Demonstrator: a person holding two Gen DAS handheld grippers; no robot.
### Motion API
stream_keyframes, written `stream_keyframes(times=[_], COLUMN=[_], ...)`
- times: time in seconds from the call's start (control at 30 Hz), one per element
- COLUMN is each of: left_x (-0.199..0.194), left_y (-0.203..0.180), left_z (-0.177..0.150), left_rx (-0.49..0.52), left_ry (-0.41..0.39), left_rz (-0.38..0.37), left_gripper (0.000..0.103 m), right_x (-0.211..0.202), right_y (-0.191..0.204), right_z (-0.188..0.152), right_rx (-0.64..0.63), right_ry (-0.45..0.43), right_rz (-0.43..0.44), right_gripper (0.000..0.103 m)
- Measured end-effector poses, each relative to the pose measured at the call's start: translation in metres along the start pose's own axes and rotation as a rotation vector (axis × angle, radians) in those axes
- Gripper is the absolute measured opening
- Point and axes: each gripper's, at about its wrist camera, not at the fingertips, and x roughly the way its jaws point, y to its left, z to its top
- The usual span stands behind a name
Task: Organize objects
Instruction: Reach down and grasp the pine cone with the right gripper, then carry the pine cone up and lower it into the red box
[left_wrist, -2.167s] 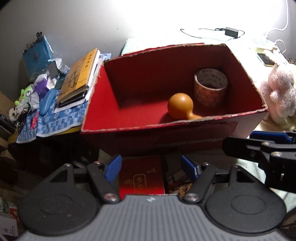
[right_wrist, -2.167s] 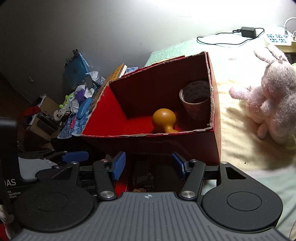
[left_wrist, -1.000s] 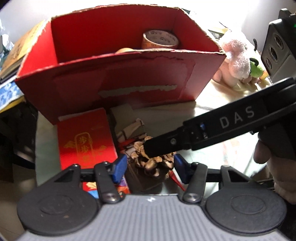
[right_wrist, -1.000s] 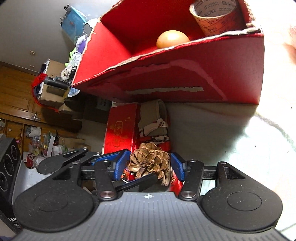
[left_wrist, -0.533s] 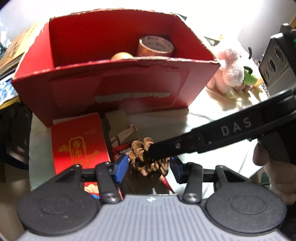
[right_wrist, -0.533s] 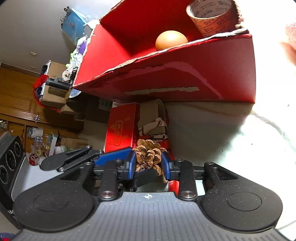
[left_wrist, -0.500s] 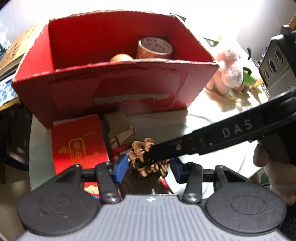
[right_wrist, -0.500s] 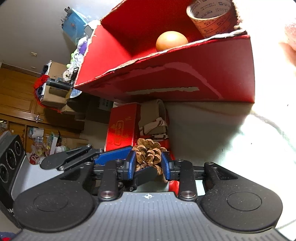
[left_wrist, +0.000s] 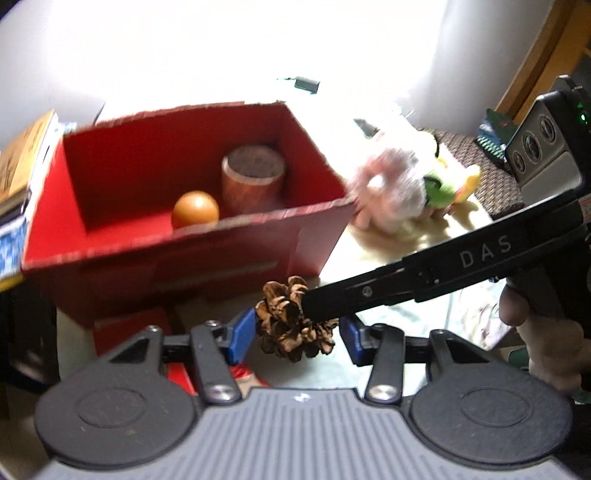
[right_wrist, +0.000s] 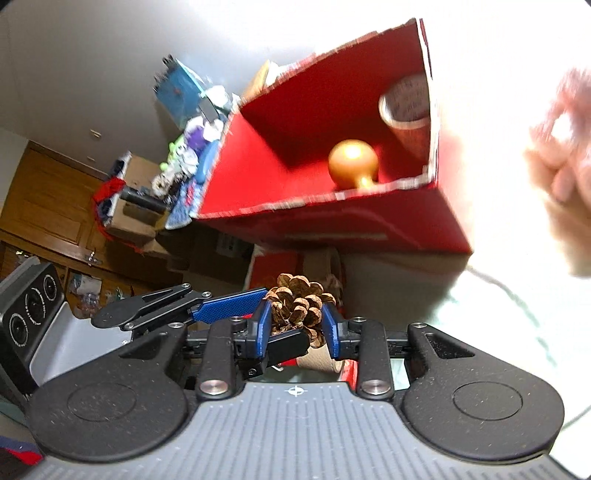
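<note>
Pine cone (right_wrist: 297, 301) clamped between both hand-held grippers' pads.

rough woody pine cone (right_wrist: 301, 299), matt cardboard box (right_wrist: 369, 225)

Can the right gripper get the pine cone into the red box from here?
Probably yes. The right gripper pinches the pine cone, clear of the surface; the red box is open-topped, with bare floor left of the gourd.

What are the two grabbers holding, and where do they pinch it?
A pine cone. Both grip it by its scaly sides, the right gripper and the left gripper crosswise to each other.
</note>
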Motion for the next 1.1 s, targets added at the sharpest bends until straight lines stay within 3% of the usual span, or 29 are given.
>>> stream_keyframes(times=[0.2,0.4,0.63,1.1], left_x=[-0.014,0.001,0.039,0.099], left_y=[-0.011,-0.002,0.027,0.058], left_z=[0.028,0.060,0.079,0.085], left_rx=[0.071,0.076,0.000,-0.123], left_ry=[-0.100,-0.160,-0.140,-0.041], left_rz=[-0.005,-0.008,-0.067,-0.163], left_gripper=[0.047,0.047,0.047,0.047], right_x=[-0.020,-0.016,0.009,0.039], right_y=[0.011,0.013,0.003,-0.014], right_z=[0.022,0.049,0.074,0.092], right_rx=[-0.041,-0.074,-0.080,-0.120], right_ry=[-0.107,-0.186,-0.196,-0.112], right_rz=[-0.003,-0.064,-0.157,-0.317], right_gripper=[0.032,0.032,0.032,0.033])
